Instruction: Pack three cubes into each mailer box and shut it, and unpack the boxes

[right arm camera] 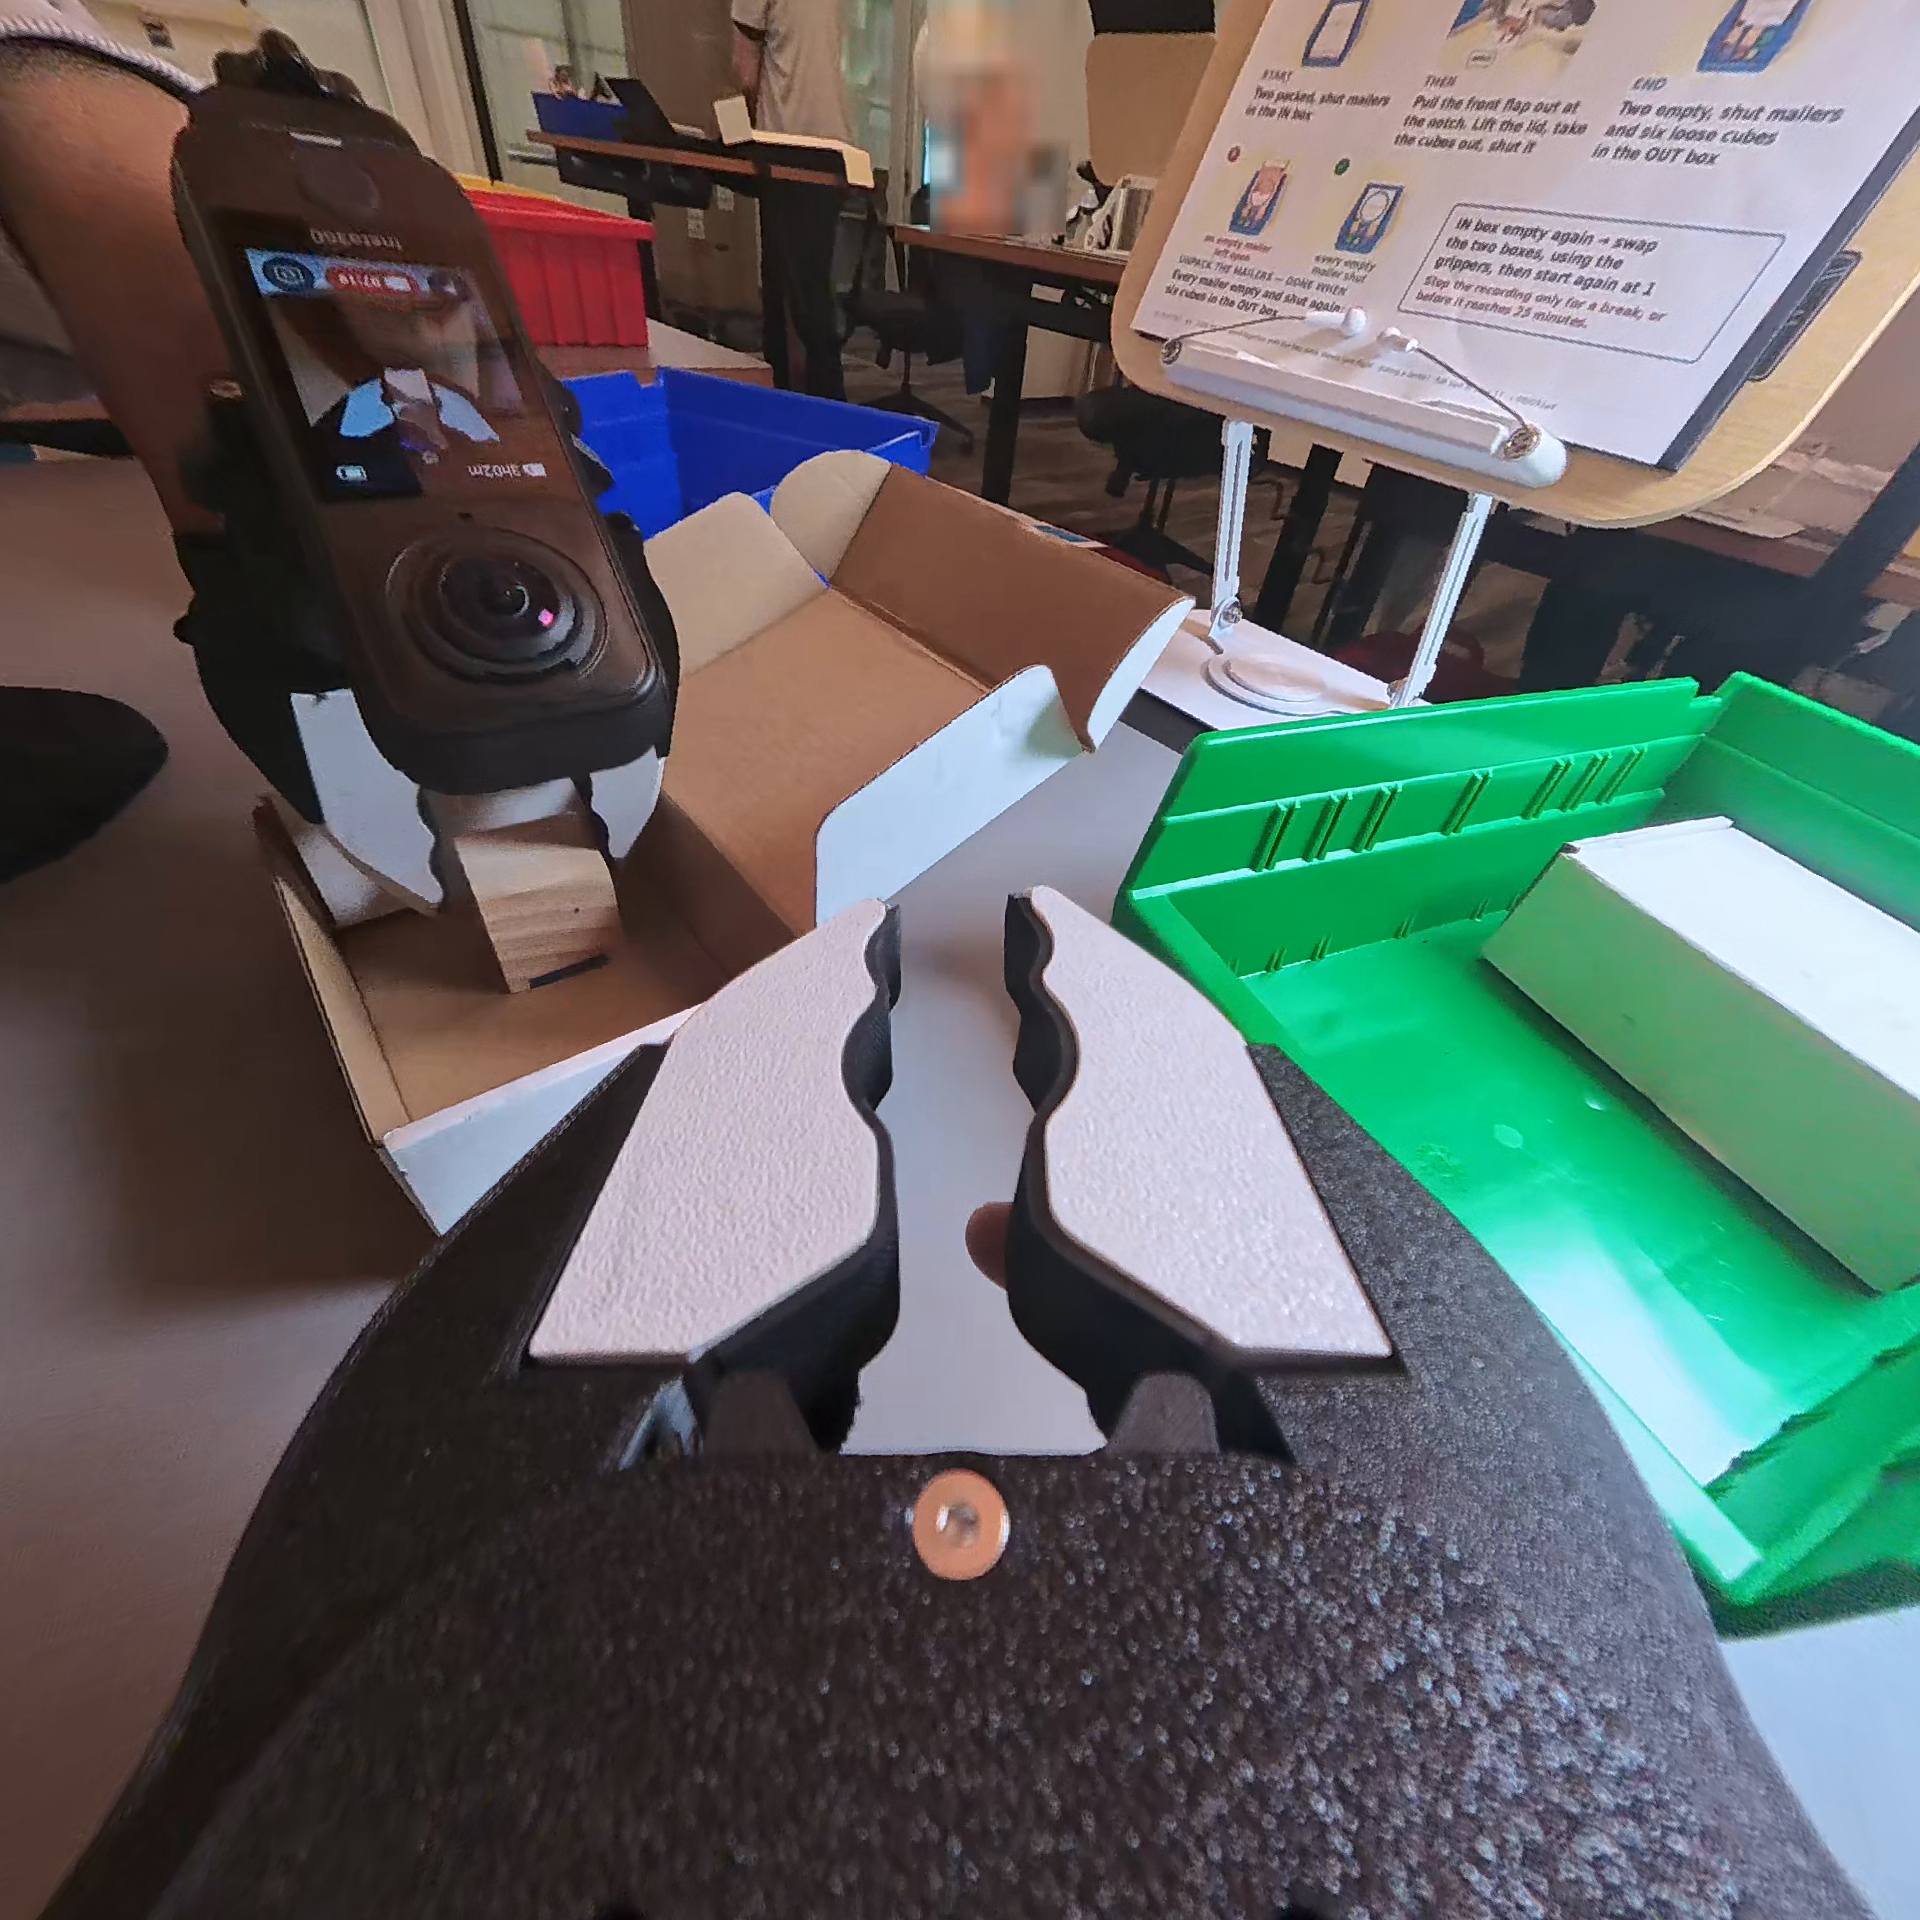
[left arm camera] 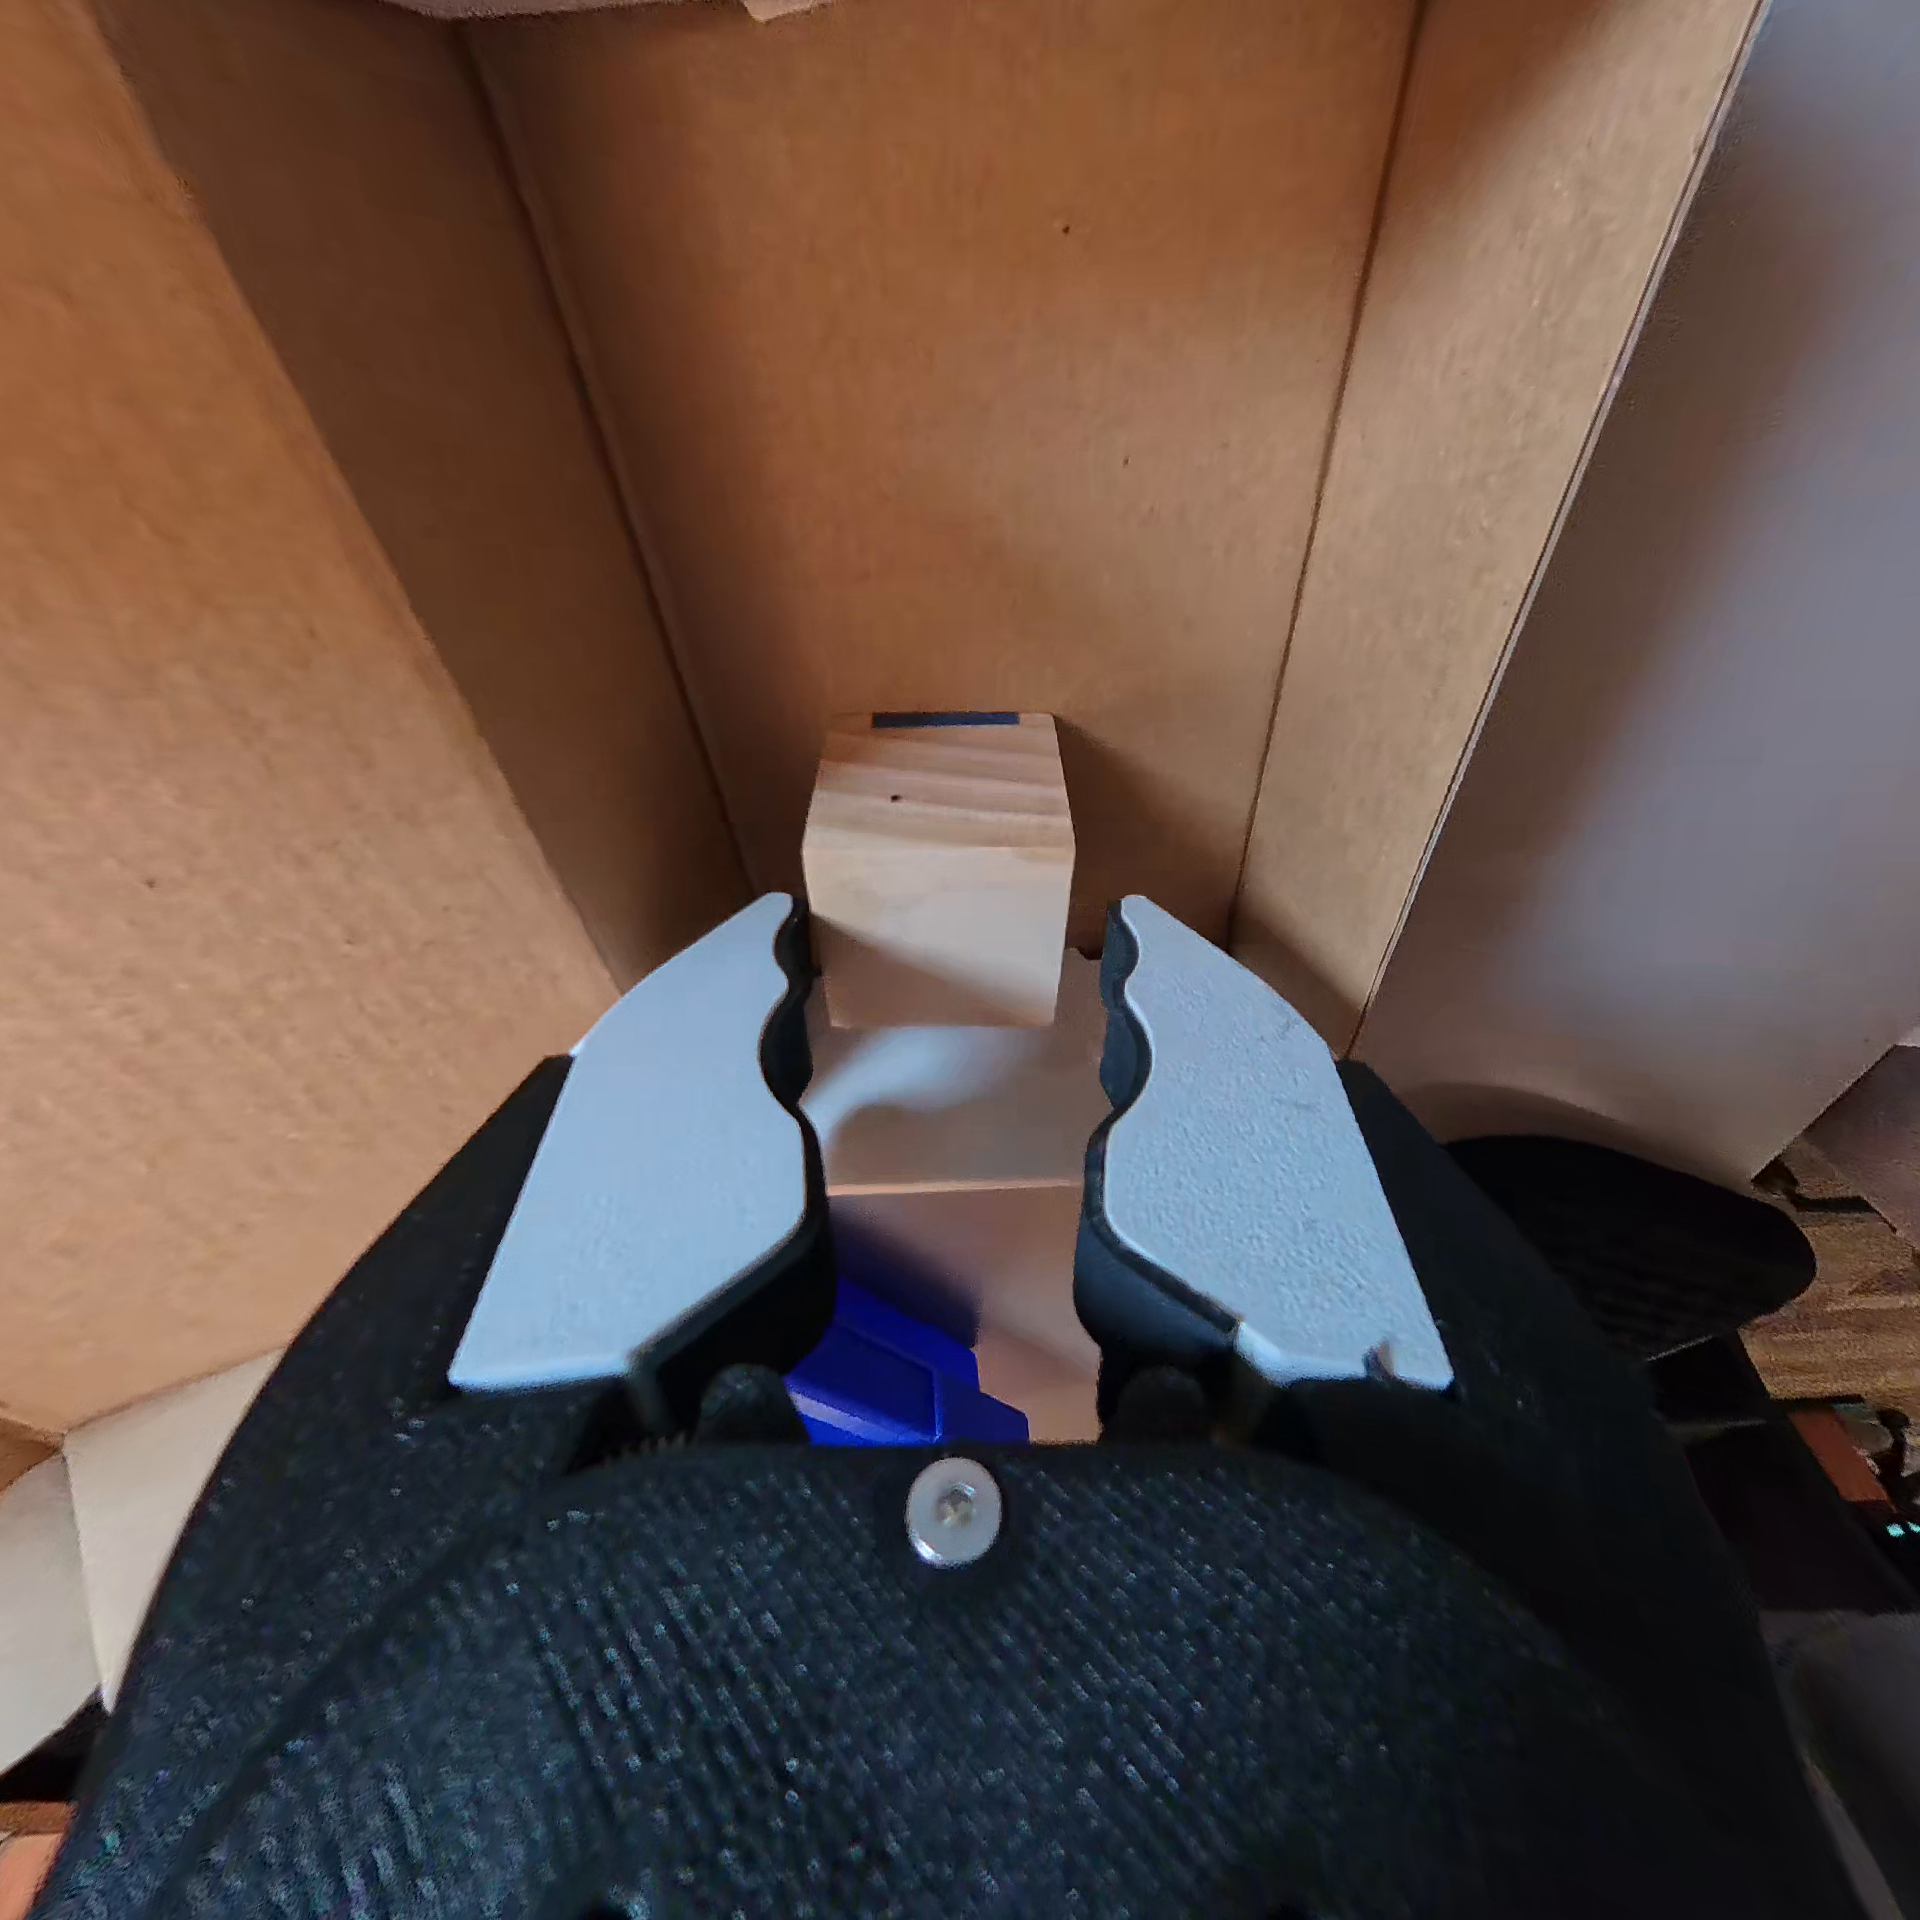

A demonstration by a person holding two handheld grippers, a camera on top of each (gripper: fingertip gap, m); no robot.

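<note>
An open mailer box (left arm camera: 935, 416) of brown card with a white outside lies on the table, its lid flat behind it (right arm camera: 831, 686). My left gripper (left arm camera: 951, 925) reaches down into the box and is shut on a wooden cube (left arm camera: 935, 873) with a dark sticker on its far face. The right wrist view shows the same grip (right arm camera: 530, 873), with the cube (right arm camera: 535, 914) low over the box floor. My right gripper (right arm camera: 951, 925) is open and empty above the table, between the box and a green bin (right arm camera: 1403, 800).
The green bin holds a shut white mailer box (right arm camera: 1714, 1018). A blue bin (right arm camera: 748, 436) stands behind the open box and a red bin (right arm camera: 561, 270) farther back. An instruction sheet on a stand (right arm camera: 1507, 208) is at the back right. My hands' fingertips stand some 20 cm from each other.
</note>
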